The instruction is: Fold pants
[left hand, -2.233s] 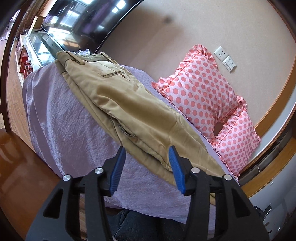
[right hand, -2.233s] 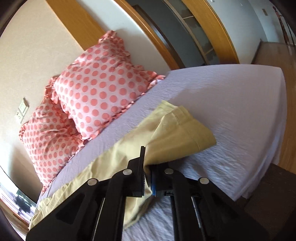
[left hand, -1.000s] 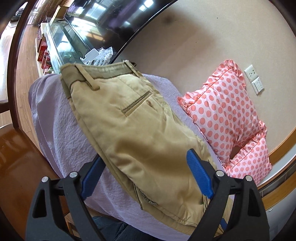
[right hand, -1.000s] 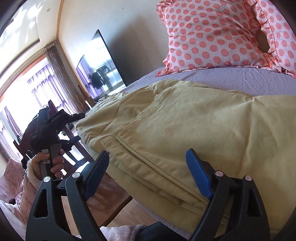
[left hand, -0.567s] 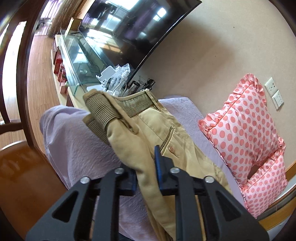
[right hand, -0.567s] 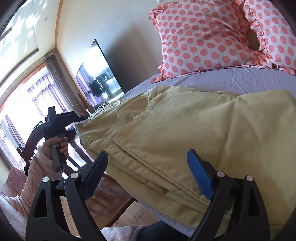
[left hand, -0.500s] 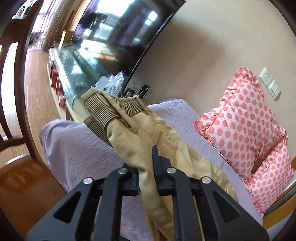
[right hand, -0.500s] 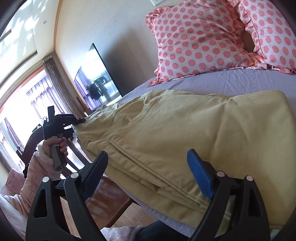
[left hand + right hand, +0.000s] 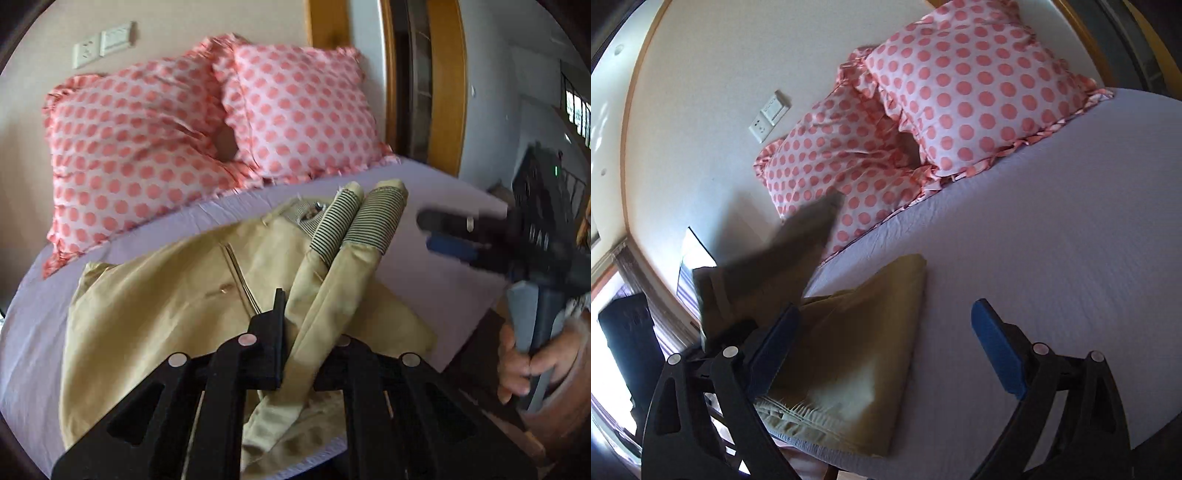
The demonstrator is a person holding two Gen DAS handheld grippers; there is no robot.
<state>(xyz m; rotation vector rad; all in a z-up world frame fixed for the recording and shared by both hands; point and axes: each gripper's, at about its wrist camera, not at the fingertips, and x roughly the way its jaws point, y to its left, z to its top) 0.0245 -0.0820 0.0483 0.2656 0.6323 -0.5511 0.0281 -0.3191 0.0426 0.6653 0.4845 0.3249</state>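
Note:
The khaki pants (image 9: 159, 317) lie partly folded on the lilac bed sheet (image 9: 436, 269). My left gripper (image 9: 312, 325) is shut on the waist end of the pants and holds it lifted over the lower layer; the striped inner waistband (image 9: 354, 225) sticks up past the fingers. My right gripper (image 9: 886, 354) is open and empty, above the sheet just right of the folded pants (image 9: 857, 354). It also shows in the left wrist view (image 9: 454, 236), held in a hand at the right.
Two pink polka-dot pillows (image 9: 207, 122) lean on the wall at the head of the bed. They also show in the right wrist view (image 9: 931, 110). A wooden door frame (image 9: 443, 85) stands at the right. The bed edge (image 9: 849, 456) is close below the pants.
My left gripper closed on the waist end and has swung it over toward the pillow and leg side. My right gripper stayed open and has turned to face the pillows.

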